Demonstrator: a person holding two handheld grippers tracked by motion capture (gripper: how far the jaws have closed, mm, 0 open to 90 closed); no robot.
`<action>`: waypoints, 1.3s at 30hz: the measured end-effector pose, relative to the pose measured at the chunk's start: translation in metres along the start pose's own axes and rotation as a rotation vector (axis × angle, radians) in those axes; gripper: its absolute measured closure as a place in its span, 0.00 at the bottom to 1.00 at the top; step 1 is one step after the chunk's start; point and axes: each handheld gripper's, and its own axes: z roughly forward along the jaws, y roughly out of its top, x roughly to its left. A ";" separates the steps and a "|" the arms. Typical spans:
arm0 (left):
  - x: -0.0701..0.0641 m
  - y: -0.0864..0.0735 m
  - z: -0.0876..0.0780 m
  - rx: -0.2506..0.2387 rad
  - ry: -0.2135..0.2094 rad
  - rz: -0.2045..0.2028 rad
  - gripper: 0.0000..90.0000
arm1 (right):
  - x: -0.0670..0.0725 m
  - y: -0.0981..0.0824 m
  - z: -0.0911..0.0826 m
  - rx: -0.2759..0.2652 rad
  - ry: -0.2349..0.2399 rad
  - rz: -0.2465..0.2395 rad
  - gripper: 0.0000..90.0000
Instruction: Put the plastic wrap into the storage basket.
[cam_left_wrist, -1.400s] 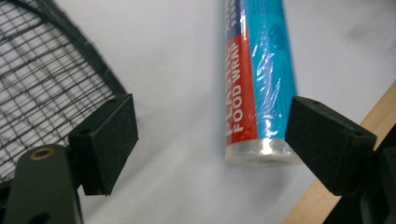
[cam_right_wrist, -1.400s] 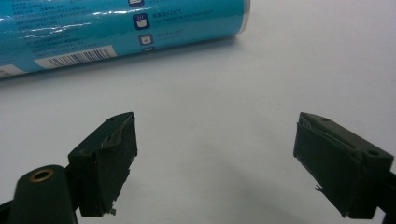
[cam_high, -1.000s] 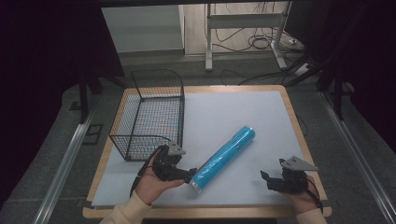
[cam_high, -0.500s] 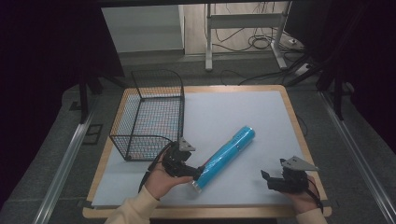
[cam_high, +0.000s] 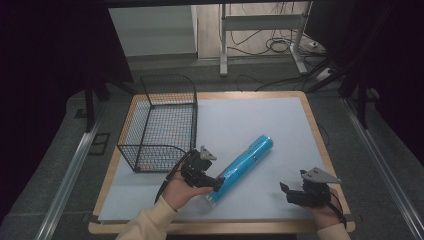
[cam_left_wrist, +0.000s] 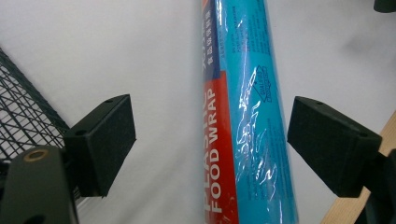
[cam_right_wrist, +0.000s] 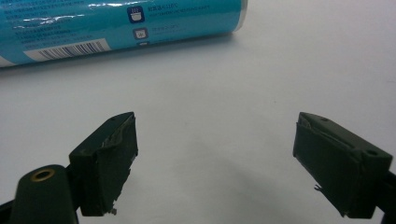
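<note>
Food wrap roll (cam_left_wrist: 243, 121) between wide-open left gripper (cam_left_wrist: 210, 140)

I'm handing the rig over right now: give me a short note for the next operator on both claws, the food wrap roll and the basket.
Left claw: open, jaws on either side of the near end of the plastic food wrap roll, not clamped on it.
Right claw: open, holding nothing, over bare mat at the near right.
Roll: lying diagonally on the white mat, outside the wire basket, which stands at the left with nothing visible inside.
Done: left claw lined up on the roll.
Left, probably: close, lift, place the roll in the basket.
</note>
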 end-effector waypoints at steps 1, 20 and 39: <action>0.000 0.001 0.001 0.002 0.001 -0.001 0.17 | 0.000 0.000 0.000 0.001 0.000 0.000 0.16; -0.009 0.024 0.018 0.016 -0.001 0.016 0.16 | -0.001 0.000 -0.001 0.003 -0.019 -0.006 0.16; -0.019 0.045 0.050 0.077 -0.008 0.038 0.16 | -0.001 0.001 -0.002 -0.004 -0.027 -0.020 0.16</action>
